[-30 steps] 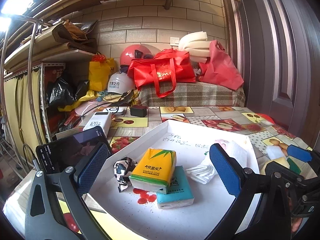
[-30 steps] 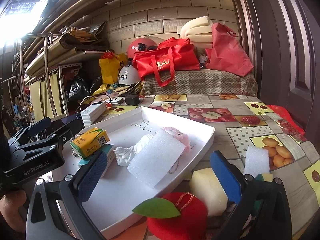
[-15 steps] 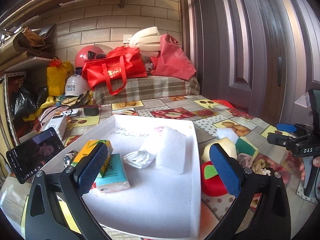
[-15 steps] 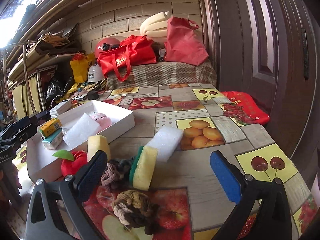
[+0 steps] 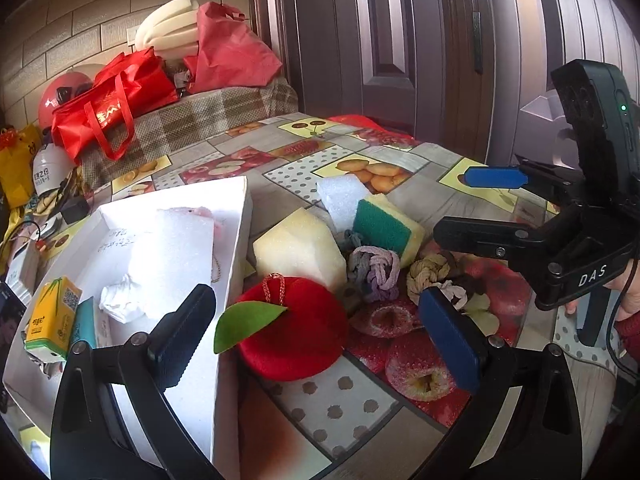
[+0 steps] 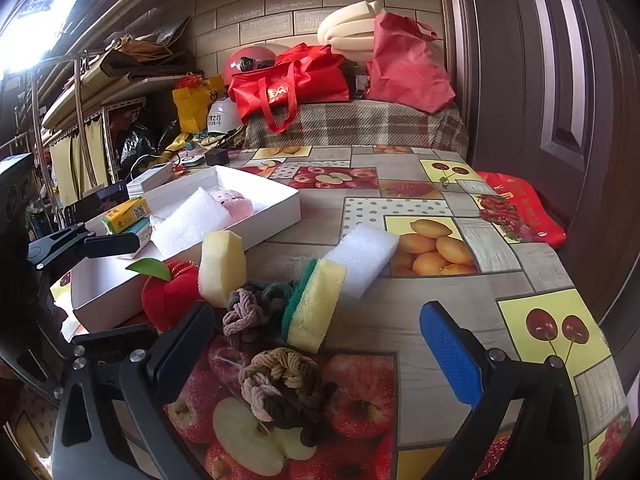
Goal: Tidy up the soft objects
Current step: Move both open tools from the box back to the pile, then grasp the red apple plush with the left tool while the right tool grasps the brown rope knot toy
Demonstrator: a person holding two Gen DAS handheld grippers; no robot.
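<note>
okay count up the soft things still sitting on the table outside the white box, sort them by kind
Sponges or foam blocks: 3, the pale yellow sponge, the green and yellow sponge, the white foam block
Knotted scrunchies: 3, purple, dark grey-green, brown mix
Plush red apple: 1
Total: 7

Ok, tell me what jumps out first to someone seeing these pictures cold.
The plush red apple with its green leaf grabs the eye, sitting on the table against the white tray's outer wall, between the left gripper's open fingers. Behind it lies a loose heap: a cream foam block, a green-and-yellow sponge and knotted hair ties. The fruit-print tablecloth is loud too.
</note>
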